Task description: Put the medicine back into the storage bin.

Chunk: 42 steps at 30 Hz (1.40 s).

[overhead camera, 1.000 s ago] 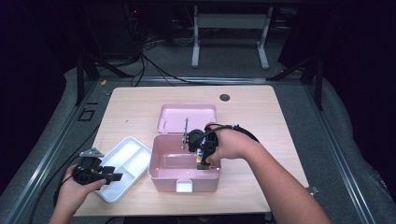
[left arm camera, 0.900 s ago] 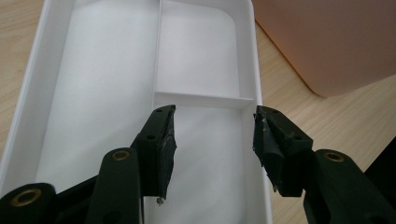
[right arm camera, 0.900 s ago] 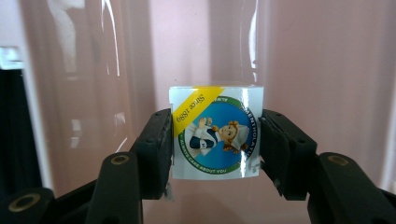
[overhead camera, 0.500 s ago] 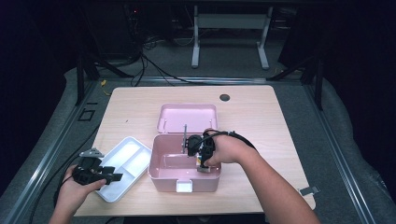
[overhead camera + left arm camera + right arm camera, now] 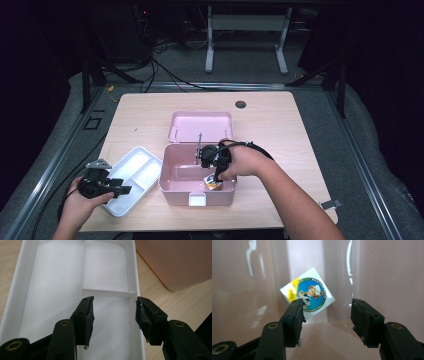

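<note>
Just beyond our right gripper, jaws newly widened and empty, a small square printed packet lies against the pink plastic box wall; our left gripper gapes unmoved.

Wooden table, pink box, pink lid, white tray

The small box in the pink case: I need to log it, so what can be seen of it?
The small box is white and square-faced, with a round blue label showing a cartoon figure and a yellow corner. It lies tilted on the floor of the pink case, near the front right corner. The open right gripper hovers over it; contact cannot be told.
</note>
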Tool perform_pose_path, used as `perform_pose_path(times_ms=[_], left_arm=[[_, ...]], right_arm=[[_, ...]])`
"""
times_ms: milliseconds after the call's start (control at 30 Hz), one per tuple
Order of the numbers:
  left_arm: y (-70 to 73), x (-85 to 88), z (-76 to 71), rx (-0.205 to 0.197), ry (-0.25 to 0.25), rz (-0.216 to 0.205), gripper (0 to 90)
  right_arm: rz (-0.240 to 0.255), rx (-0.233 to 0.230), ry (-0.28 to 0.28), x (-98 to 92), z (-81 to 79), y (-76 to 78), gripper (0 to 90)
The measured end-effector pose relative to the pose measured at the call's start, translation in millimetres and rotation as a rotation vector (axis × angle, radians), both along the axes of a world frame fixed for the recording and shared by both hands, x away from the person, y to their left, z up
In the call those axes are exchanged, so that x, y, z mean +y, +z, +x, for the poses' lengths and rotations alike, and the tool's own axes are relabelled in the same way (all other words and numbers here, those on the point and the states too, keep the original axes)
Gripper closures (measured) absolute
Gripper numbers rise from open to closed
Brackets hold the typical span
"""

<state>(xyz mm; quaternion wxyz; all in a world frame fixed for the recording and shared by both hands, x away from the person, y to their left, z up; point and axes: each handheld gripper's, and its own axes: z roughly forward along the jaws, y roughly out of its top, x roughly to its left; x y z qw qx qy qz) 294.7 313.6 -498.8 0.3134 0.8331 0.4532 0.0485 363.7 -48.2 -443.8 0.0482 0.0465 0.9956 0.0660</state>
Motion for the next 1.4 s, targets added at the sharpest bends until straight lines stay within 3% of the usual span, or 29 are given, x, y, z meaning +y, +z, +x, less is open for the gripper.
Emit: perform_pose_path(times_ms=[200,267,300,367,433,567,600,667,900,1033,1133,1167,1200,1233,1400], left_arm=[[0.0,0.2,0.0,0.002,0.002,0.001,48.7],[0.0,0.2,0.0,0.001,0.002,0.002,48.7],[0.3,0.2,0.1,-0.001,0.002,0.003,48.7],[0.5,0.1,0.2,-0.002,0.002,0.004,48.8],[0.6,-0.3,0.3,-0.004,0.001,0.009,48.9],[0.6,-0.6,0.9,-0.004,-0.001,0.016,49.3],[1.0,-0.5,1.8,-0.009,-0.001,0.017,49.5],[1.7,-0.5,2.0,-0.012,0.002,0.016,49.8],[1.1,0.5,3.0,-0.012,0.007,0.022,50.3],[1.0,1.3,2.7,-0.013,0.011,0.022,50.5],[1.6,1.1,2.9,-0.014,0.011,0.027,51.0],[1.9,1.0,3.2,-0.013,0.007,0.030,51.7],[1.8,0.5,3.7,-0.011,0.010,0.030,52.4],[2.2,-0.4,5.4,-0.003,-0.002,0.042,53.5],[6.0,-4.2,12.6,0.008,-0.004,0.053,56.6]], right_arm=[[0.034,-0.053,-0.002,-10.9,-6.6,33.8,45.8],[0.047,-0.056,-0.009,-13.2,-8.0,38.3,45.9],[0.065,-0.078,-0.023,-21.1,-10.8,53.4,46.1],[0.074,-0.085,-0.027,-24.5,-11.4,58.0,46.1],[0.094,-0.108,-0.075,-42.7,-12.1,73.5,46.4],[0.115,-0.126,-0.125,-63.3,-10.0,79.1,46.6],[0.123,-0.125,-0.164,-76.4,-9.2,76.4,46.8],[0.119,-0.124,-0.185,-87.1,-8.4,70.5,47.0],[0.146,-0.119,-0.278,-111.8,-9.5,52.5,46.8],[0.168,-0.162,-0.378,-133.8,-16.0,31.6,46.4],[0.180,-0.149,-0.421,-140.2,-18.5,22.5,46.4],[0.179,-0.143,-0.455,-146.7,-21.7,10.2,46.4],[0.179,-0.143,-0.455,-146.7,-21.7,10.2,46.4],[0.188,-0.113,-0.457,-151.0,-24.3,-0.2,46.3],[0.192,-0.120,-0.479,-157.3,-33.1,-15.4,45.8]])
